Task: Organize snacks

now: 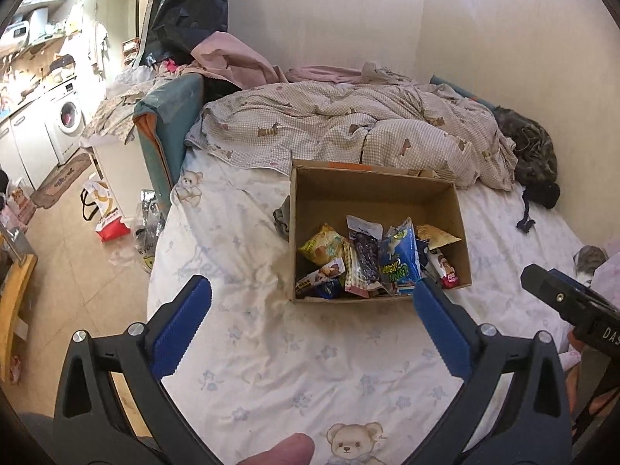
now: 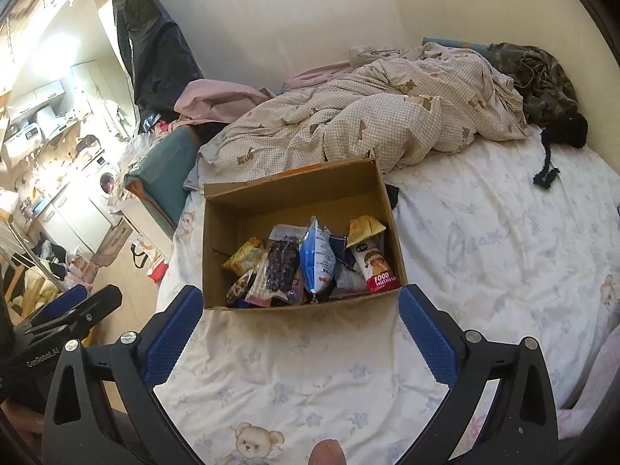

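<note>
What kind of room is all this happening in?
Most likely a small studio flat: the cardboard box of snacks sits on a bed with a rumpled checked duvet, and off to the side, in the same open space, a kitchen counter runs above a washing machine.

Checked duvet (image 1: 348, 124) bunched on bedsheet (image 1: 271, 348), washing machine (image 1: 69, 116) bkgd left

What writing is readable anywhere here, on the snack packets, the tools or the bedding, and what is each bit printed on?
"FOOD" on the red-bottomed packet in the cardboard box; the line beneath is too small.
"GenRobot.AI" on the left gripper's body, seen from the right wrist.
"DAS", cut off, on the right gripper's body, seen from the left wrist.
"Bear", faint script, on the bedsheet.
Green lettering on the blue packet: unreadable.
Other packets: too blurred.
</note>
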{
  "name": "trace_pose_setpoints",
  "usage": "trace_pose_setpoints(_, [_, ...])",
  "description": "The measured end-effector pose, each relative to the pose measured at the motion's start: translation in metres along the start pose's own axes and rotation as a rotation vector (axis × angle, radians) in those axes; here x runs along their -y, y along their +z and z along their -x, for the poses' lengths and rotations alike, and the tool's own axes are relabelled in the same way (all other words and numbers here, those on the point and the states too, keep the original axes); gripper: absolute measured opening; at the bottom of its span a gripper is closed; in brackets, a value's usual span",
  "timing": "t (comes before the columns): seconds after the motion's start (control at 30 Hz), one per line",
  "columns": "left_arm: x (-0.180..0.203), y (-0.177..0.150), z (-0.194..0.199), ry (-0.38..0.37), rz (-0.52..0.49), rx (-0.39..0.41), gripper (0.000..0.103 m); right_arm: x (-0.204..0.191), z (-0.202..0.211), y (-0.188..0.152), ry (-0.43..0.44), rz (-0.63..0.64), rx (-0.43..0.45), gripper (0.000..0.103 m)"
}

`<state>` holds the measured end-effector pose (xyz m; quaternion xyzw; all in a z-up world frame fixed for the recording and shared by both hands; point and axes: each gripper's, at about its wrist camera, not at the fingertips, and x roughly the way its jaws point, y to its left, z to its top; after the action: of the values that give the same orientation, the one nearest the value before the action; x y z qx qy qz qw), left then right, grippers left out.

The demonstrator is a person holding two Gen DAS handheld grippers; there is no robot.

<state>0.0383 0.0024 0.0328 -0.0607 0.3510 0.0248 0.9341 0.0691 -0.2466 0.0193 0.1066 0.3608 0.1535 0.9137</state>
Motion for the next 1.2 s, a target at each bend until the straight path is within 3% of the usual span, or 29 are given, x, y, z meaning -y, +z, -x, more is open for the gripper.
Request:
trace_pose_setpoints(0.23, [-0.016,-0.015,-0.017,0.048,0.04,0.001,0.103,-0.003,-0.007,-0.011,-0.056,0.047,0.035,0.103])
trace_pose_setpoints(0.47, [-0.016,-0.017,-0.028,0.041,0.036,-0.014,0.103,-0.005,-0.025,-0.008,-0.096,0.083,0.03,0.103])
trace_pose_setpoints(1.2, [-0.005,-0.016,-0.022,0.026,0.008,0.004,0.103,-0.022,-0.037,-0.015,-0.113,0.163,0.014,0.103])
